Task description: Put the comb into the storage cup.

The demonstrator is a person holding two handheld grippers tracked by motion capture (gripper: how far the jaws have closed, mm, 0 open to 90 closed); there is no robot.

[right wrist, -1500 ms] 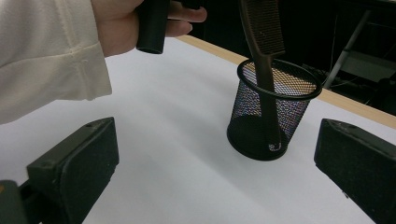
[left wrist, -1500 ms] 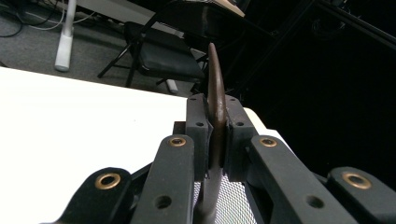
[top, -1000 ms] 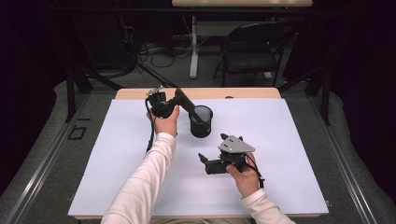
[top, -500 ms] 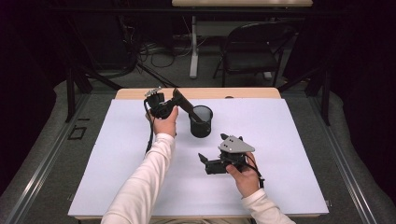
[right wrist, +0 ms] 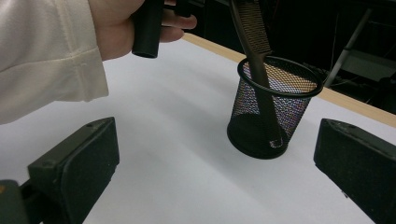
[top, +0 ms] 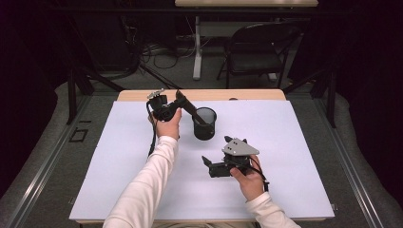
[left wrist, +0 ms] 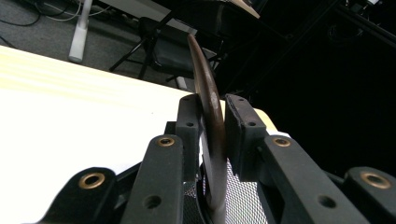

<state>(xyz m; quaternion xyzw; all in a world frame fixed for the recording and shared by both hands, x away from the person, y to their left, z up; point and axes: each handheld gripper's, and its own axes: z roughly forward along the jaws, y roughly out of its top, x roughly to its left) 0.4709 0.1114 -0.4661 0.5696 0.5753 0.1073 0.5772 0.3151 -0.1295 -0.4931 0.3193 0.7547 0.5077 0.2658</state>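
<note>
A dark comb (top: 190, 108) leans with its lower end inside a black mesh cup (top: 204, 124) that stands upright on the white table (top: 294, 142). My left gripper (top: 183, 100) is at the comb's upper part, left of the cup. In the left gripper view the comb (left wrist: 208, 93) stands between the two pads with a thin gap at the right pad; the jaws have just been opening. My right gripper (top: 216, 151) hovers in front of the cup, open and holding nothing. The right gripper view faces the cup (right wrist: 280, 109) and the comb (right wrist: 254, 42) in it.
A wooden strip (top: 247, 95) edges the table's far side. Behind it stand a black folding chair (top: 259, 52) and a desk leg with cables on the floor. Bare white surface lies to the right of the cup and along the front edge.
Both hands have kept their places. The comb still leans in the cup with its top at the left gripper.
</note>
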